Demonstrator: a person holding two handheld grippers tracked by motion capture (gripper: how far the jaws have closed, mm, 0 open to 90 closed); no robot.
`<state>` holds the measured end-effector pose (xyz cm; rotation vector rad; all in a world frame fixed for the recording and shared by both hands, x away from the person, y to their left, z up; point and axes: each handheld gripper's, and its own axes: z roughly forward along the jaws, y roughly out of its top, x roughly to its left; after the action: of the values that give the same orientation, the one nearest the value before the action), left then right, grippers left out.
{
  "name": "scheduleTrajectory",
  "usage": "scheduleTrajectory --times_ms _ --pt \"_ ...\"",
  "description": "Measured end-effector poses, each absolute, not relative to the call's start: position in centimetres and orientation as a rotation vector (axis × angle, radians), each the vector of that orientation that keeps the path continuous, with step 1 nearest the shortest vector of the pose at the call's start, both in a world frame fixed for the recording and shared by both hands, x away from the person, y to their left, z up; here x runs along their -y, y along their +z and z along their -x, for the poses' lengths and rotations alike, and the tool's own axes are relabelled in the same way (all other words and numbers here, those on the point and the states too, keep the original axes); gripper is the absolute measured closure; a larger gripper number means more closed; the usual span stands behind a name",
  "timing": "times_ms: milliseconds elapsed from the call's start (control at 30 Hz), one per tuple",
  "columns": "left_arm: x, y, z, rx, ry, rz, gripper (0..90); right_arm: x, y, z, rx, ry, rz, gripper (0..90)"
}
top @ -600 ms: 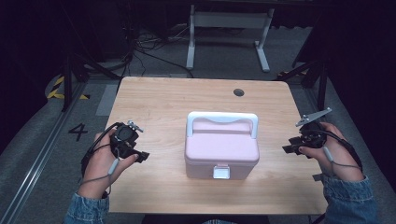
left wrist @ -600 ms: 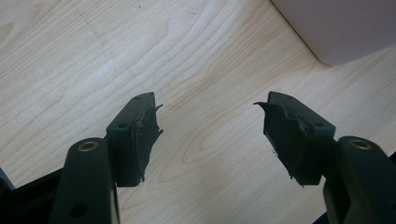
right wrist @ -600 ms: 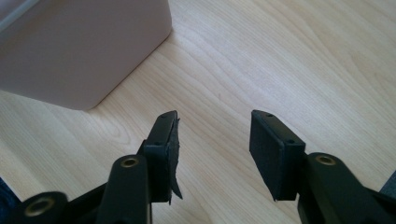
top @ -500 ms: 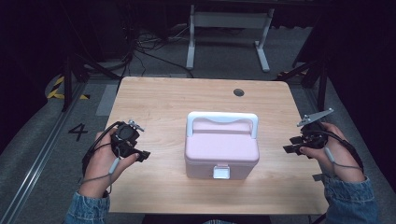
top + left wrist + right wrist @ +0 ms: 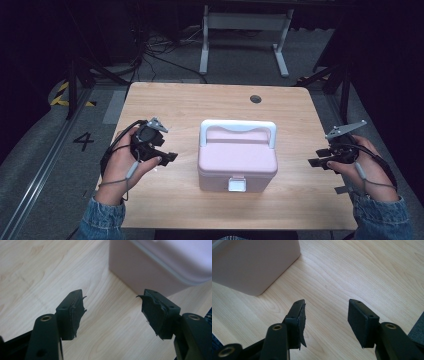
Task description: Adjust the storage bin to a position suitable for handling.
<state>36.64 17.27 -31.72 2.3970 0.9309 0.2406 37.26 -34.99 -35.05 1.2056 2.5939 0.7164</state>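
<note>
A pink box (image 5: 237,160) with a white handle (image 5: 238,127) and a white front latch (image 5: 236,184) stands shut in the middle of the wooden table (image 5: 180,110). My left gripper (image 5: 167,157) hovers to the box's left, pointing at it, open with nothing between its pads. In the left gripper view the box's side (image 5: 155,267) lies just beyond the open left gripper (image 5: 112,302). My right gripper (image 5: 314,157) sits at the table's right edge, apart from the box, open and empty. The right gripper view has the box's corner (image 5: 254,265) ahead of the right gripper (image 5: 327,315).
A round dark cable hole (image 5: 255,99) sits near the table's far edge. Behind the table stands a white metal frame (image 5: 245,30) on a grey floor with cables. Bare wood lies on both sides of the box and in front of it.
</note>
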Motion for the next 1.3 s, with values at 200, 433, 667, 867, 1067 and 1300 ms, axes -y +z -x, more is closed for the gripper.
scheduleTrajectory --times_ms 200,433,667,867,1067,1300 --pt "-15.2 -30.6 -37.7 -0.871 0.231 -2.369 32.8 35.6 -35.1 -36.6 -2.581 0.72 -1.23 49.0" --pt "-12.9 -29.5 -38.8 -0.796 0.228 -2.38 31.2 36.2 -35.2 -36.1 -2.565 0.717 -1.249 48.8" --pt "-11.1 -29.2 -39.4 -0.746 0.239 -2.41 29.6 36.7 -35.3 -35.9 -2.545 0.721 -1.285 48.1" --pt "-9.4 -29.2 -40.4 -0.693 0.258 -2.436 29.2 36.6 -35.5 -36.0 -2.551 0.721 -1.278 47.9" --pt "-8.2 -29.4 -41.4 -0.661 0.282 -2.446 30.1 36.4 -35.7 -36.1 -2.562 0.721 -1.277 47.7" --pt "-6.7 -29.6 -42.3 -0.597 0.269 -2.474 42.9 36.4 -35.8 -36.2 -2.556 0.728 -1.308 47.0"
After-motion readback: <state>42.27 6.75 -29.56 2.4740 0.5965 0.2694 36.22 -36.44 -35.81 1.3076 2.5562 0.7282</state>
